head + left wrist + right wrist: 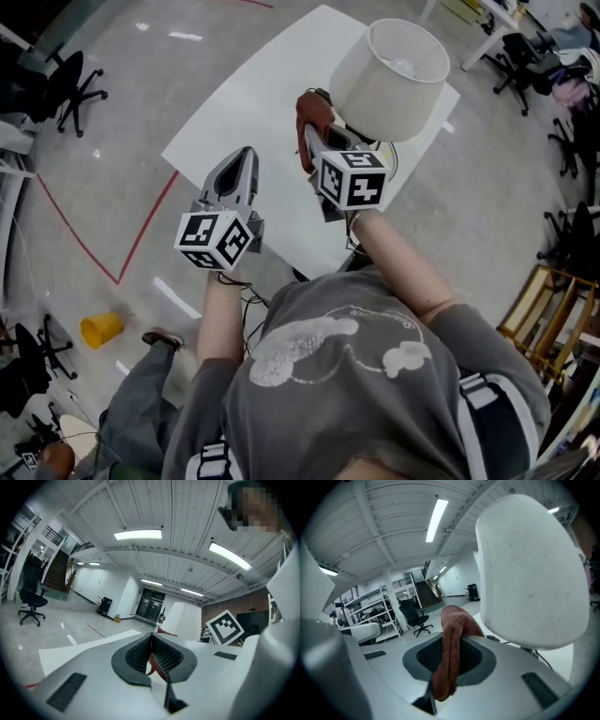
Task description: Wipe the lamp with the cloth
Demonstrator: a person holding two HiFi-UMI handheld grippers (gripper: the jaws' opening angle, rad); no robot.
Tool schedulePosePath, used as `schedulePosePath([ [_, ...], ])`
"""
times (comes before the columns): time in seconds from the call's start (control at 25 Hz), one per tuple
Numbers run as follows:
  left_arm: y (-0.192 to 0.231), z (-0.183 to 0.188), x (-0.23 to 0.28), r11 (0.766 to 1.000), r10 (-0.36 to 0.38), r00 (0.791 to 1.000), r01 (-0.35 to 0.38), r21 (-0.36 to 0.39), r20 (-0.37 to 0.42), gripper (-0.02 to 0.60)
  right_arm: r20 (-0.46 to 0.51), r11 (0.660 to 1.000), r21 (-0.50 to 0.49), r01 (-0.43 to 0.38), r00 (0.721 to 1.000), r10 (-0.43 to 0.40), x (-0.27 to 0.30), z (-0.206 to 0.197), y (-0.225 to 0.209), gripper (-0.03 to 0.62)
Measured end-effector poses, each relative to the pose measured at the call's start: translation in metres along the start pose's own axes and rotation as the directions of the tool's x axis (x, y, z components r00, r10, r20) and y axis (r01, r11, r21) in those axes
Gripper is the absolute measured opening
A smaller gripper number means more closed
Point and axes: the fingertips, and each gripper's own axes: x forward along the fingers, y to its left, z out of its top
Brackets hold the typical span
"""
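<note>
Plainly, the right gripper (314, 139) was the nearer one to the work. Its jaws were clamped on the rust-brown terry cloth (311, 114), which ran lengthwise between the pads and bulged out past the tips as a folded hump. The table lamp with the white tapered fabric shade (392, 80) stood upright on the white rectangular table (246, 122), near its far right corner, its long axis vertical and the open top of the shade facing up.

From the right gripper's own view, the shade (529, 573) loomed just ahead and to the right of the cloth (449, 653). The fold came close under its lower left edge, but we could not tell whether the two were touching. We judged that the coming wipe turned on that gap: the cloth would need to go forward and rightward against the shade's side wall, then follow its curve.

The left gripper (246, 157) hovered over the table's near edge, well to the left of the lamp. Its jaws met at the tips (151, 637), and we made out nothing held between them. It pointed towards the lamp (185, 618).
</note>
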Motion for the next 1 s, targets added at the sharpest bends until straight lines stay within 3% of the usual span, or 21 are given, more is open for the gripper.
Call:
schedulePosePath([
  [0.28,-0.002,-0.005,-0.012,0.99,0.14,0.99,-0.14,-0.005,0.025,0.008,-0.073,0.985,-0.048,-0.163,0.985,0.159,0.001,-0.008,0.02,0.058],
  [0.52,-0.013,-0.013,-0.009,0.964,0.267,0.962,-0.266,-0.026,0.063,0.008,-0.119,0.923,-0.135,-0.36,0.931,0.345,-0.008,-0.002,0.034,0.058],
  [0.6,-0.021,-0.017,-0.006,0.95,0.313,0.947,-0.312,-0.03,0.075,0.008,-0.145,0.886,-0.164,-0.434,0.899,0.414,-0.016,-0.004,0.031,0.058],
  [0.76,-0.043,-0.027,-0.003,0.909,0.416,0.903,-0.414,-0.041,0.103,0.008,-0.208,0.784,-0.203,-0.587,0.808,0.552,-0.035,-0.012,0.022,0.058],
  [1.0,-0.083,-0.043,-0.01,0.832,0.553,0.819,-0.55,-0.064,0.151,0.008,-0.285,0.636,-0.21,-0.743,0.669,0.687,-0.072,-0.022,0.001,0.057],
])
